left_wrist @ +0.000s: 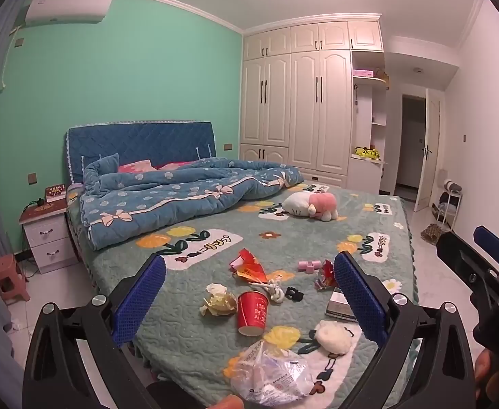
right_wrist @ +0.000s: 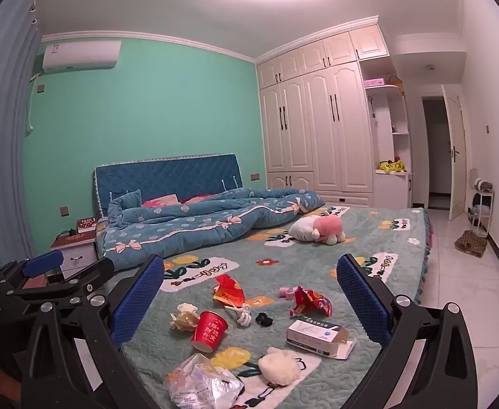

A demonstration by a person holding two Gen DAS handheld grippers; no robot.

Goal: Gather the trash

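Trash lies on the near end of the bed [left_wrist: 194,341]: a red paper cup [left_wrist: 252,313] on its side, a crumpled yellowish wrapper [left_wrist: 218,301], a clear plastic bag [left_wrist: 273,378], red wrappers [left_wrist: 249,267] and an open grey carton [right_wrist: 317,335]. The cup [right_wrist: 210,330], clear bag [right_wrist: 203,385] and red wrapper [right_wrist: 309,301] also show in the right wrist view. My left gripper [left_wrist: 249,293] is open and empty, above the bed's near edge. My right gripper [right_wrist: 251,298] is open and empty, beside it to the right.
A white fluffy toy [right_wrist: 278,364], a black hair tie [right_wrist: 264,318], a white knotted cord [right_wrist: 244,313] and a pink piece [left_wrist: 308,266] lie among the trash. A plush toy [left_wrist: 312,204] and blue quilt [left_wrist: 181,194] lie farther back. A nightstand [left_wrist: 46,235] and stool [left_wrist: 9,276] stand left.
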